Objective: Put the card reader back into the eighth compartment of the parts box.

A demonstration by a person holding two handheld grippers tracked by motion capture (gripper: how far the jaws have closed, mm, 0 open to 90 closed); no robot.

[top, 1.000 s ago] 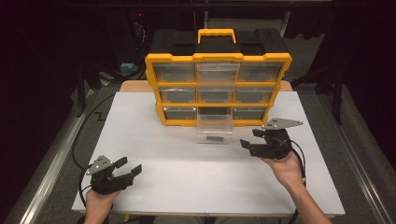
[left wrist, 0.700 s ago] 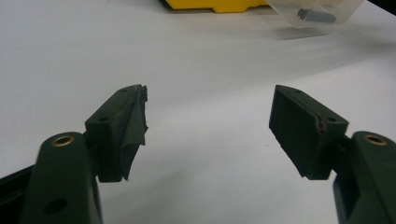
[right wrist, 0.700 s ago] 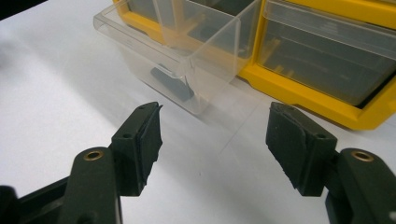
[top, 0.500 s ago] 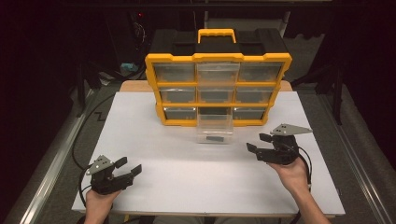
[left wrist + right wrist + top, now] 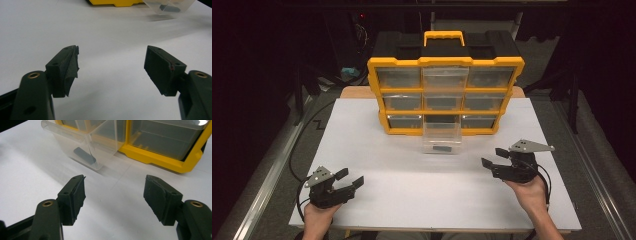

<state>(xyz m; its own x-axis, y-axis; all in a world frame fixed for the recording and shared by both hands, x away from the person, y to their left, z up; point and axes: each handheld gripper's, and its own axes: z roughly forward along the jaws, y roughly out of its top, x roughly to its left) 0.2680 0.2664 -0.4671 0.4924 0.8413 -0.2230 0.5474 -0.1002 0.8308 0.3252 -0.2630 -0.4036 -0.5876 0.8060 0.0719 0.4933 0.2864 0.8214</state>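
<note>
A yellow and black organizer (image 5: 444,95) with clear drawers stands at the back of the white table (image 5: 412,195). Its bottom middle drawer (image 5: 442,137) (image 5: 82,142) is pulled out, with a small dark grey piece (image 5: 442,148) (image 5: 84,155) lying inside. My right gripper (image 5: 492,157) (image 5: 115,180) hovers to the right of that drawer, pointing at it; its jaws have just been opening and nothing is between them. My left gripper (image 5: 350,178) (image 5: 112,53) rests near the front left, open and empty, with the drawer (image 5: 170,5) far ahead of it.
Black cables (image 5: 299,150) trail along the table's left side. A metal rail (image 5: 259,195) runs beside the left edge. Dark equipment stands behind the organizer. Bare white surface lies between the two grippers.
My right gripper has drifted right and lower, away from the pulled-out drawer, with its jaws a little wider. The left gripper has stayed put.
</note>
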